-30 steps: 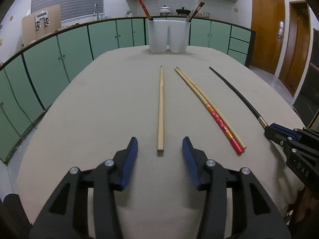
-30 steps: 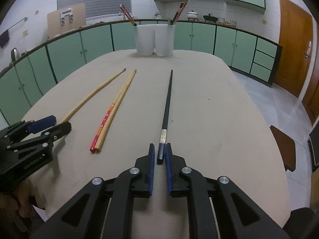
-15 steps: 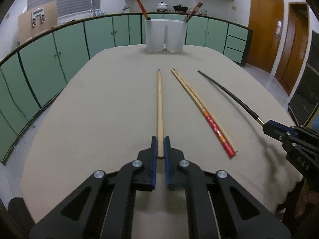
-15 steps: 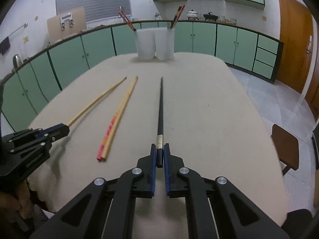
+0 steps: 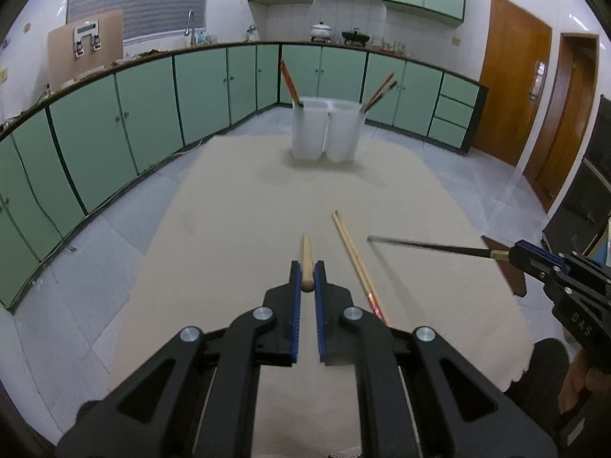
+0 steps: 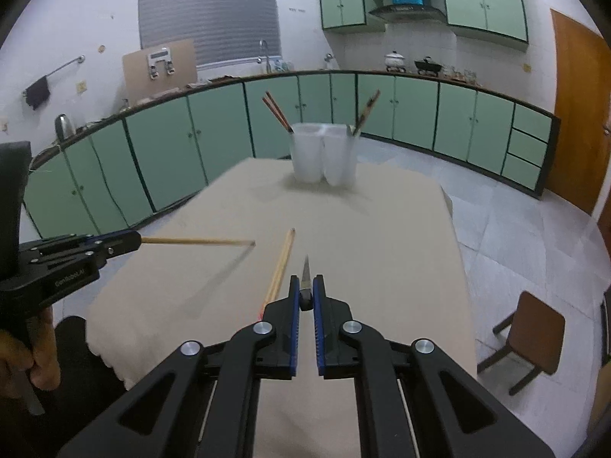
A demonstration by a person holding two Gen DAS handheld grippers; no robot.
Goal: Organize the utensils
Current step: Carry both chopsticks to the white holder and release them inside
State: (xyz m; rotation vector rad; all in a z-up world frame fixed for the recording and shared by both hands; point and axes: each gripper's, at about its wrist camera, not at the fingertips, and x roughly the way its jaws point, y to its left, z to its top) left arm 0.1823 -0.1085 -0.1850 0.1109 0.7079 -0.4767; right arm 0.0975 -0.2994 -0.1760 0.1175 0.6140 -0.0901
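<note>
My left gripper is shut on the near end of a plain wooden chopstick, held in the air above the beige table. My right gripper is shut on a black chopstick, also lifted. Each view shows the other gripper from the side: the right gripper with the black chopstick, the left gripper with the wooden chopstick. A pair of red-ended chopsticks lies on the table between them. Two white holders stand at the far end, each with chopsticks in it.
A brown stool stands on the tiled floor right of the table. Green cabinets curve along the left and back walls. Wooden doors are at the right. A hand holds the left gripper's handle.
The left jaws closed on the wooden chopstick. Both grippers then rose, lifting the wooden and the black chopstick off the table. The red-ended pair stayed put.
</note>
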